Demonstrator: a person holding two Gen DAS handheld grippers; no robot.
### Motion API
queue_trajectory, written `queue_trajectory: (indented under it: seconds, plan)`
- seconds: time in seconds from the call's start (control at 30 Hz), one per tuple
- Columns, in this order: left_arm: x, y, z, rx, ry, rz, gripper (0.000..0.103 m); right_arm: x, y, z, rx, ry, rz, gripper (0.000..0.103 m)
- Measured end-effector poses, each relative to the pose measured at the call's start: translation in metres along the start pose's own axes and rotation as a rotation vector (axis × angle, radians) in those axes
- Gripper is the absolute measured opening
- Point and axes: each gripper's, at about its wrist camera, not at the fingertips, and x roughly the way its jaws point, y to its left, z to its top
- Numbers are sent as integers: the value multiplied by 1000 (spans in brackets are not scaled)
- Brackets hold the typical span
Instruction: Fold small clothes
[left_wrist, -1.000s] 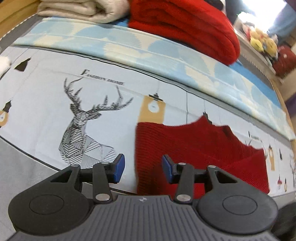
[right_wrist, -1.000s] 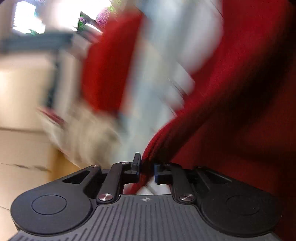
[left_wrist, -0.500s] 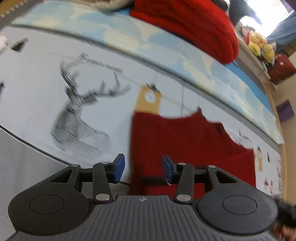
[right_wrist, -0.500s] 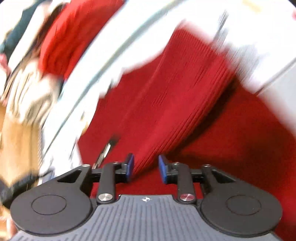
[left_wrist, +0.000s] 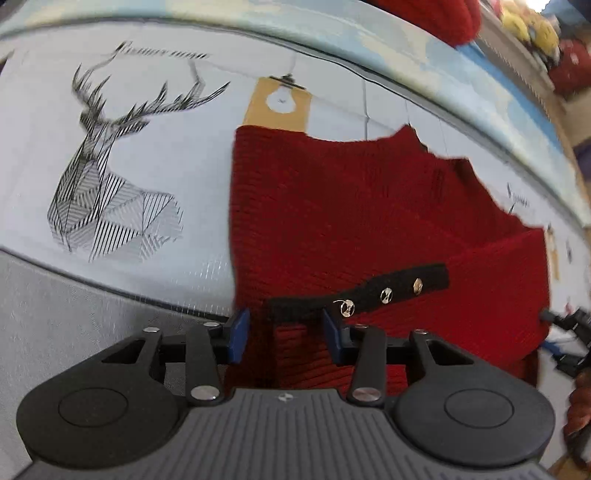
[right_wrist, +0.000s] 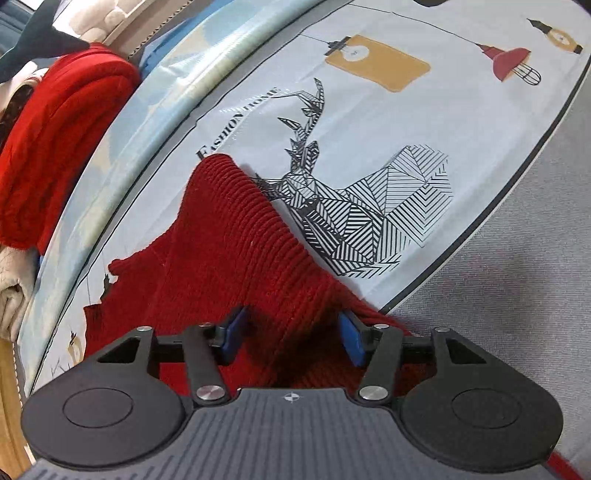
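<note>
L gripper (left_wrist: 283, 334) & R gripper (right_wrist: 291, 334): fingers wide apart, gripping nothing, over red sweater (left_wrist: 351, 206).

In the left wrist view, bare printed sheet (left_wrist: 155, 155) lies open from 9 to 11 o'clock. The red sweater (left_wrist: 351, 206) covers 12 through 3 o'clock, its black button strip (left_wrist: 369, 291) just ahead. In the right wrist view, stacked folded clothes (right_wrist: 55, 140) block 9 to 10 o'clock; sheet is open toward 1 o'clock.
</note>
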Motion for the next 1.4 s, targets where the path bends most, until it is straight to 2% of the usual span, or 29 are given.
queue_trajectory:
  seconds: [0.03,0.1,0.17,0.23,0.37,0.47,0.5,0.57,0.6,0.67,0.7,0.77,0.83,0.93,1.07,1.13,1.2,1.23,1.27,1.33,1.4]
  plan:
    - [-2,-5,0,33,-11,11,31,-2,0,-1,0,-3,-5,55]
    - [-10,-17,1,114,-61,54,7,-1,-3,1,10,-10,-22,51]
    - [-22,-26,1,183,-124,73,5,1,-4,2,22,-19,-42,44]
    - [-32,-32,4,186,-183,48,4,-1,-4,0,26,-41,-67,23]
    - [-58,-37,13,166,-323,16,2,-12,-6,-4,74,-107,-65,15]
    - [-72,-41,15,191,-416,62,2,-25,-8,-11,153,-167,-10,15]
    - [-72,-44,18,202,-429,88,2,-26,-8,-12,160,-162,4,17]
    - [-65,-40,20,199,-405,134,2,-22,-8,-13,169,-108,27,20]
    - [-58,-36,24,182,-362,134,3,-19,-7,-13,165,-71,26,21]
    - [-40,-28,26,160,-236,132,3,-19,-5,-15,140,-42,-3,30]
    - [-35,-26,26,159,-212,175,3,-22,-1,-16,116,-39,-22,31]
    - [-39,-26,27,168,-245,238,3,-30,10,-20,47,-57,-47,31]
    - [-49,-24,32,148,-270,206,6,-39,23,-21,-35,-90,-50,31]
    - [-56,-26,34,142,-272,139,6,-52,44,-24,-168,-185,-58,31]
    - [-39,-41,25,193,-197,87,7,-51,65,-22,-349,-278,-21,31]
    - [-27,-46,19,200,-140,52,11,-30,70,-18,-444,-244,-61,37]
    - [-14,-47,12,216,-96,51,17,4,58,-12,-454,-120,-139,38]
    - [-7,-48,9,229,-74,70,20,14,52,-12,-458,-101,-166,38]
    - [1,-47,5,245,-54,92,24,18,49,-12,-488,-125,-183,37]
    - [11,-46,-2,287,-38,121,25,19,53,-11,-545,-143,-211,37]
    - [5,-44,-3,284,-44,119,25,10,54,-10,-510,-152,-188,37]
